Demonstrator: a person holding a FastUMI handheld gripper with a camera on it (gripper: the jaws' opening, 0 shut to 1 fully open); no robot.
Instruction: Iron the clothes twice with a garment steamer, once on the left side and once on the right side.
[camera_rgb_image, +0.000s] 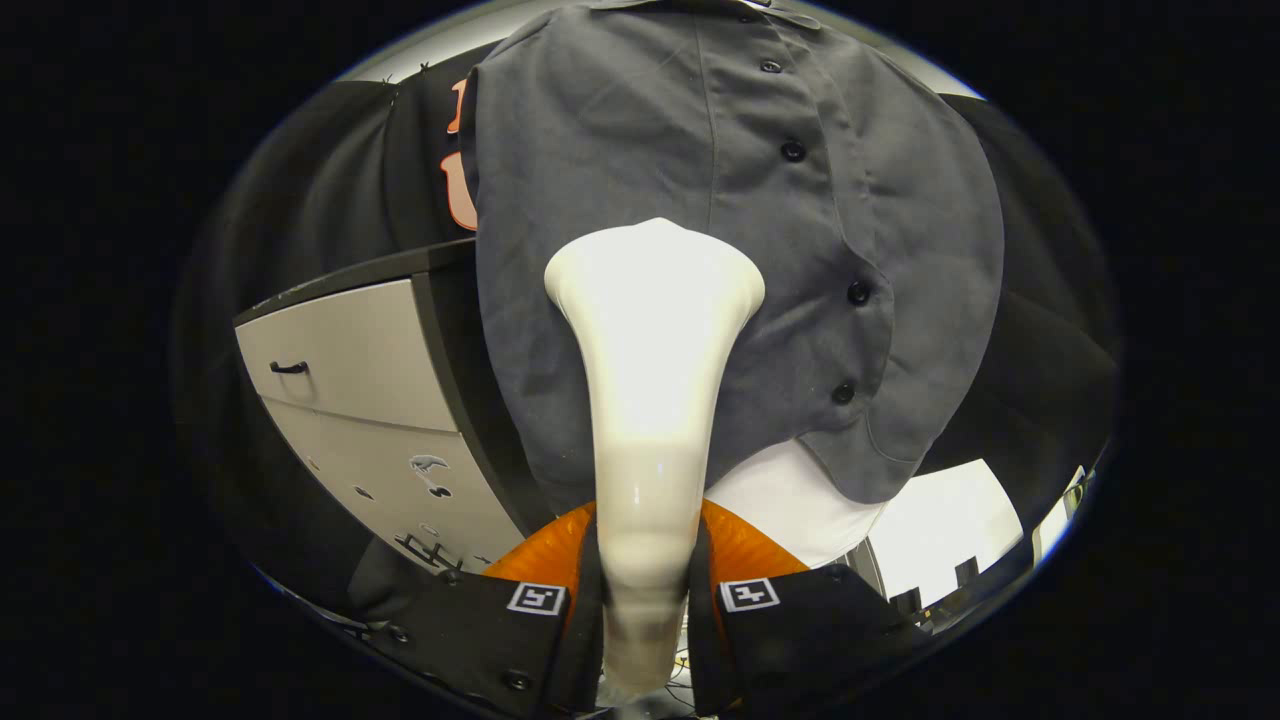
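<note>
Two drawers of a pale cabinet (360, 400) sit off to my left, behind the hanging grey shirt (620, 160). My claw (645, 590) is closed tight on the handle of the white steamer (650, 330), both fingers pressing it, its flared head lying on the shirt's left panel, beside the button placket (820, 270). I judge a slow, straight vertical stroke best, head kept flat, clear of the buttons.

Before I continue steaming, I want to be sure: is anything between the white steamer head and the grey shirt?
Nothing visible does. The tongs are shut on the white plastic garment steamer, whose flared head lies directly against the hanging grey buttoned shirt.
</note>
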